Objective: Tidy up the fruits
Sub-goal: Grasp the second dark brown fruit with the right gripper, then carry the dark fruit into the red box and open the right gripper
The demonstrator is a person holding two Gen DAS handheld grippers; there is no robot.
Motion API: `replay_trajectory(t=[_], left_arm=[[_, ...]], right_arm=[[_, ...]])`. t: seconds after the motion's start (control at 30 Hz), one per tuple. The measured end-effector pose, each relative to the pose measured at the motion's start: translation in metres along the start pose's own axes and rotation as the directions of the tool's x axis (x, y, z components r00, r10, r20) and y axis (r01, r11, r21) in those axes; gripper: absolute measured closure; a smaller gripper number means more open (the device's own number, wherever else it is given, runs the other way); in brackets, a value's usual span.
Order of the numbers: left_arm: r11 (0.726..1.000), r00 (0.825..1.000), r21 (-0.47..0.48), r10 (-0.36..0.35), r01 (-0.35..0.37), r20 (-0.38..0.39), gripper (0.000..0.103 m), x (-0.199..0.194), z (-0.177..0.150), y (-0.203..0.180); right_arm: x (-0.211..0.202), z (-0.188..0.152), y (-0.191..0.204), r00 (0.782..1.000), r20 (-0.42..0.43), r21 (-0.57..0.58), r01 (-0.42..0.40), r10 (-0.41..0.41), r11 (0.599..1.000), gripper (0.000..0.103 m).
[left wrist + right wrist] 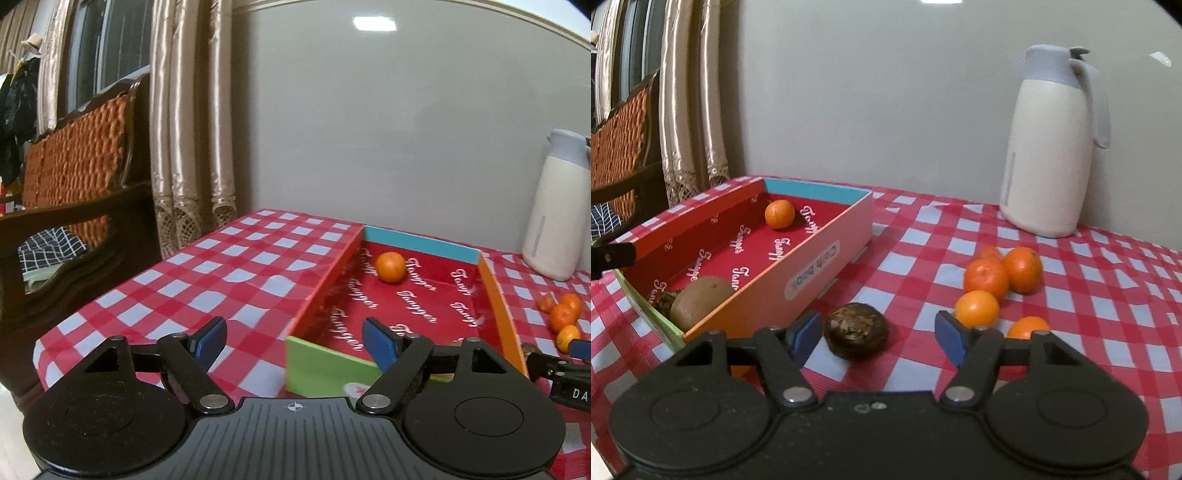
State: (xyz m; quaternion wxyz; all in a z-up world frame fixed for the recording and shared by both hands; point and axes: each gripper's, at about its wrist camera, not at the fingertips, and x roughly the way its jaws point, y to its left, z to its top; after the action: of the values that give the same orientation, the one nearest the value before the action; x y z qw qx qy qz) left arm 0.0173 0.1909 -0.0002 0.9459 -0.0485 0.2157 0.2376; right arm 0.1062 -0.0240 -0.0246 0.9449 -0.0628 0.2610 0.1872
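A shallow red-lined box [496,295] [798,258] sits on the checked table. One orange [390,266] [779,213] lies at its far end; a brown kiwi [700,301] and a dark fruit [666,301] lie at its near end. My left gripper [295,341] is open and empty, straddling the box's near left corner. My right gripper [875,336] is open and empty, just behind a dark brown round fruit [856,334] on the cloth beside the box. Several oranges [986,278] [563,317] lie on the cloth to the right.
A white thermos jug [1049,147] [554,214] stands at the back right by the wall. A wooden chair with an orange cushion [74,166] and curtains [192,129] stand left of the table. The table's left edge [48,339] is close.
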Motion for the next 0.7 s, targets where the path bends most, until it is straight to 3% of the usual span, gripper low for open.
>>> replay_trajectory(t=[0.33,0.7], left_arm=[[1.000,1.000,-0.011,0.019,-0.019,-0.001,0.022,0.002,0.000,0.018],[0.999,1.000,-0.028,0.016,-0.016,0.005,0.021,0.001,0.000,0.025]], right_arm=[[0.014,0.001,0.003,0.999,-0.050,-0.015,-0.014,0.013,1.000,0.045],[0.022,0.003,0.006,0.995,-0.095,-0.024,-0.045,0.043,0.999,0.060]])
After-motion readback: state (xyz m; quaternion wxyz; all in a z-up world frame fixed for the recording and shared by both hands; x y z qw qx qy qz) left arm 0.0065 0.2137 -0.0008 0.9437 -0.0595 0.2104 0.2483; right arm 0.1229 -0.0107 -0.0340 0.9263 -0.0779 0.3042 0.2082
